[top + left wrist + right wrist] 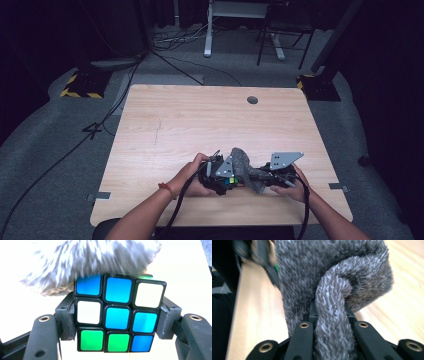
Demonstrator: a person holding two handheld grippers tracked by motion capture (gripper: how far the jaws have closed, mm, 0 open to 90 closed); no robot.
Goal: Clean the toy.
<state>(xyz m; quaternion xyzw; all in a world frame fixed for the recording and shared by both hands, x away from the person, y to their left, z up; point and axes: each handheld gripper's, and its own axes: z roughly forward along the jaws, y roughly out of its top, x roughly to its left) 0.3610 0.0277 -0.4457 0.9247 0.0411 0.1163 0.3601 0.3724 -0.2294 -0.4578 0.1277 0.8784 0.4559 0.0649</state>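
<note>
Left gripper (117, 322) clamps the puzzle cube (119, 315), right gripper (332, 322) pinches the grey fuzzy cloth (332, 285) draped against the cube's top; wiping appears underway, other faces seemingly remaining.

One multicoloured plastic puzzle cube (120, 315), one fuzzy grey knitted cloth (332, 277), two black two-jaw grippers, left gripper (223, 179) and right gripper (270, 176), all on one light wooden surface (200, 120).

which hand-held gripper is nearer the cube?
Left. The left hand-held gripper clamps the cube between its jaws; the right hand-held gripper sits beyond it, gripping the grey cloth.
</note>
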